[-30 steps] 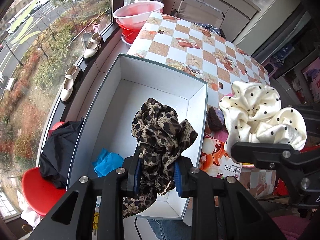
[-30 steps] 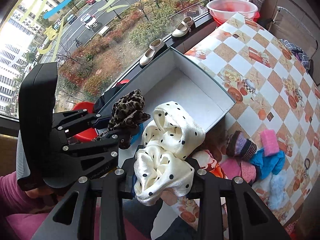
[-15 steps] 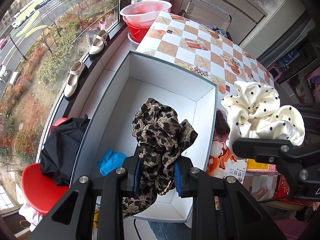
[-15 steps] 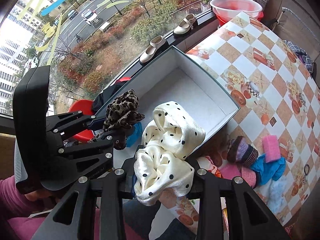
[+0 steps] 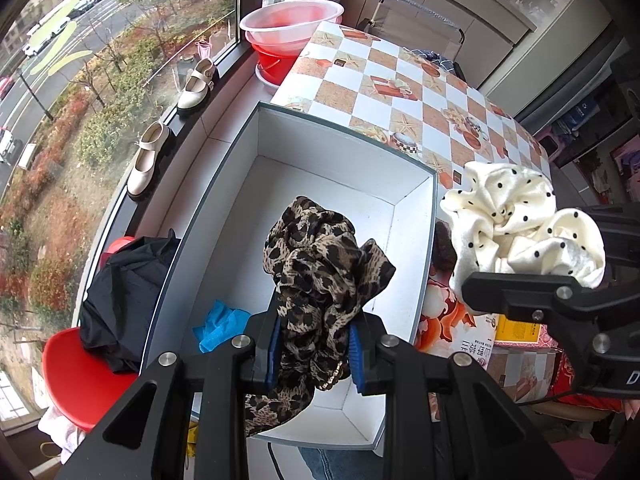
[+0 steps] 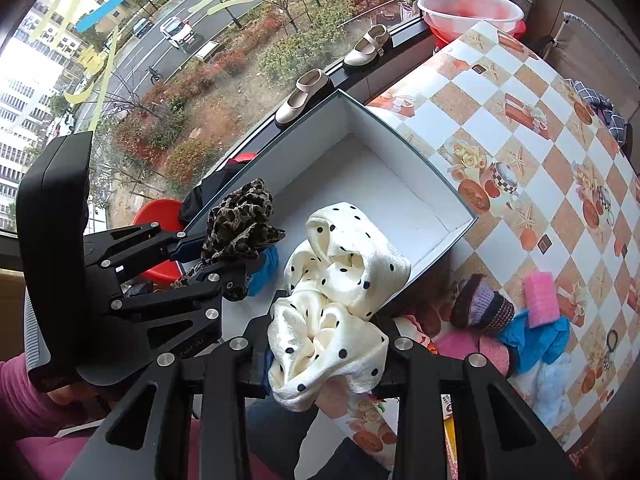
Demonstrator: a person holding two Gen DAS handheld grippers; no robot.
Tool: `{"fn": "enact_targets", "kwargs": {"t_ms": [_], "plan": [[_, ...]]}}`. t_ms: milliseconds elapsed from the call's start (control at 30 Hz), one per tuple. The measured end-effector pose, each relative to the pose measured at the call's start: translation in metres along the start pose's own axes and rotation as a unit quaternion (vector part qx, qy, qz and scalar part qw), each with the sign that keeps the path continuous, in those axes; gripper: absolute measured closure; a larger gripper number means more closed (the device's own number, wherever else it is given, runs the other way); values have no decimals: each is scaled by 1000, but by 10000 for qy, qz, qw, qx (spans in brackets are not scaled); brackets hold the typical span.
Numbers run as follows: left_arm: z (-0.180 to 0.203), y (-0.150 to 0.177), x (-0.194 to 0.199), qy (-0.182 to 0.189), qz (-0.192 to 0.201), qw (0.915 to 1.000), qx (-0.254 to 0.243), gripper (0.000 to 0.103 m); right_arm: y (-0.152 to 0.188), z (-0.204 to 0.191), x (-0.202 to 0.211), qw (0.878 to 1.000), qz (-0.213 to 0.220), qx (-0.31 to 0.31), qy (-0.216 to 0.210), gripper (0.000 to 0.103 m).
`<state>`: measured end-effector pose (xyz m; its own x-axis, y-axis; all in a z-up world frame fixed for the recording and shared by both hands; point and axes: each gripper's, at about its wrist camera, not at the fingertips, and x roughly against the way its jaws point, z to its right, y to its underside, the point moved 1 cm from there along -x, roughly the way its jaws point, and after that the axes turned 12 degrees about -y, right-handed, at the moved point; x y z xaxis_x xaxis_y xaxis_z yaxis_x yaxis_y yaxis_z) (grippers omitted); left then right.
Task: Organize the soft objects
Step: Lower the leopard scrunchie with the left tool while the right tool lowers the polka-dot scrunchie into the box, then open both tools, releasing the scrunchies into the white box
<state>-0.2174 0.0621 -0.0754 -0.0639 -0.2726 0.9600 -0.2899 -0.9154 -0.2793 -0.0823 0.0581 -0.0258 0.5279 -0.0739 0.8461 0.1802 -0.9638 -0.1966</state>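
My left gripper [image 5: 314,354] is shut on a leopard-print scarf [image 5: 320,268] and holds it above the near end of a white open box [image 5: 344,184]. My right gripper [image 6: 324,360] is shut on a cream polka-dot scarf [image 6: 340,288], held above the box's near right corner [image 6: 460,232]. The cream scarf also shows in the left wrist view [image 5: 516,220], and the leopard scarf in the right wrist view [image 6: 240,220]. A blue cloth [image 5: 220,324] lies inside the box.
On the checkered table [image 6: 560,140] to the right of the box lie a striped knit piece [image 6: 484,304], a pink sponge [image 6: 540,294], blue cloth [image 6: 536,336] and pink items. A red stool with black cloth [image 5: 120,292], shoes [image 5: 148,160] on the sill and basins [image 5: 292,24] stand by the window.
Both grippers have shifted slightly so the box sits more to the right and farther in view. Both scarves stay gripped.
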Motion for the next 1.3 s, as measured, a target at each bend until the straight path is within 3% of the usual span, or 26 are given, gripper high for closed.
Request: {"fn": "enact_targets", "kwargs": {"t_ms": [1067,1200,1300], "plan": [[-8,-8,-21,-144,-71,9997,209,73,-12,23,-21,9994,-135,-318,61,69],[-9,-10,-23,-234,-45,9994,234,68,-17,25,-23,9993,-146,-321,96,69],[-9,-10,-24,-320,-70,9992,246,58,-19,25,-24,9993,-146,-324,117,69]]}}
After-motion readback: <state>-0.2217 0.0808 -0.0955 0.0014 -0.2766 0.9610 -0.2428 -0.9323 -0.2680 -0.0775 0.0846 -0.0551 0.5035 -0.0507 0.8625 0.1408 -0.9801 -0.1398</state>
